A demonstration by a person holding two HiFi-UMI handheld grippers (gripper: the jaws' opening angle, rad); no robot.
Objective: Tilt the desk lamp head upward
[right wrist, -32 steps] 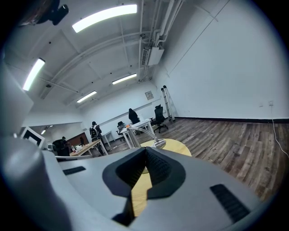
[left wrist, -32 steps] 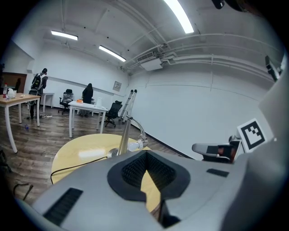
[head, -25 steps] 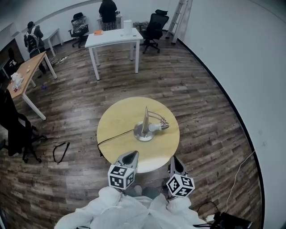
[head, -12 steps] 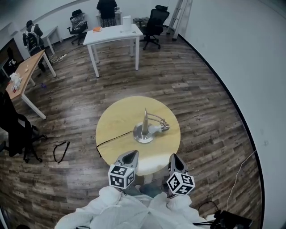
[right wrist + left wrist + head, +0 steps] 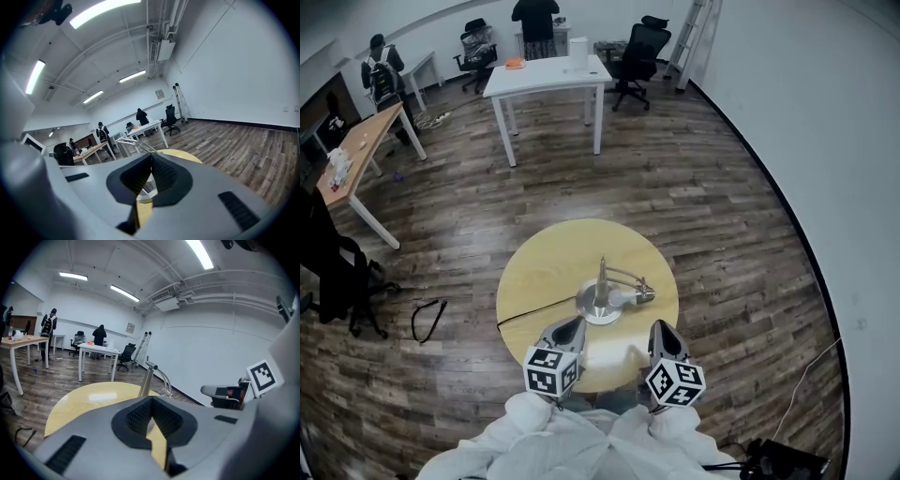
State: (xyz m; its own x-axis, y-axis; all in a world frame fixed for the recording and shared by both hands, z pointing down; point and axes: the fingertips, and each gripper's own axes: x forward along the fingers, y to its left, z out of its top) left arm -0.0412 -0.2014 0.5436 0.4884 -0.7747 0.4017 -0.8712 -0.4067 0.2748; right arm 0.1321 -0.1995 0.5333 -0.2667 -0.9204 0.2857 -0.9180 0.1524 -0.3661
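Observation:
A silver desk lamp (image 5: 602, 292) stands on the round yellow table (image 5: 542, 267), its base near the middle and its head (image 5: 635, 296) lying low, pointing right. My left gripper (image 5: 571, 325) hovers over the table's near edge, short of the lamp base, jaws shut and empty. My right gripper (image 5: 660, 329) is beside it on the right, also shut and empty, just short of the lamp head. In the left gripper view the lamp post (image 5: 146, 380) rises beyond the closed jaws (image 5: 151, 399). In the right gripper view the lamp's curved arm (image 5: 133, 144) shows above the jaws (image 5: 151, 156).
The lamp's black cord (image 5: 534, 314) runs left off the table. A black strap (image 5: 427, 317) lies on the wood floor. A white table (image 5: 546, 77), office chairs (image 5: 639, 47), a wooden desk (image 5: 356, 155) and people stand farther back. A curved white wall (image 5: 825, 141) runs along the right.
Both grippers have moved forward over the table's near edge, closer to the lamp. The lamp itself has not moved, and both jaws have stayed shut.

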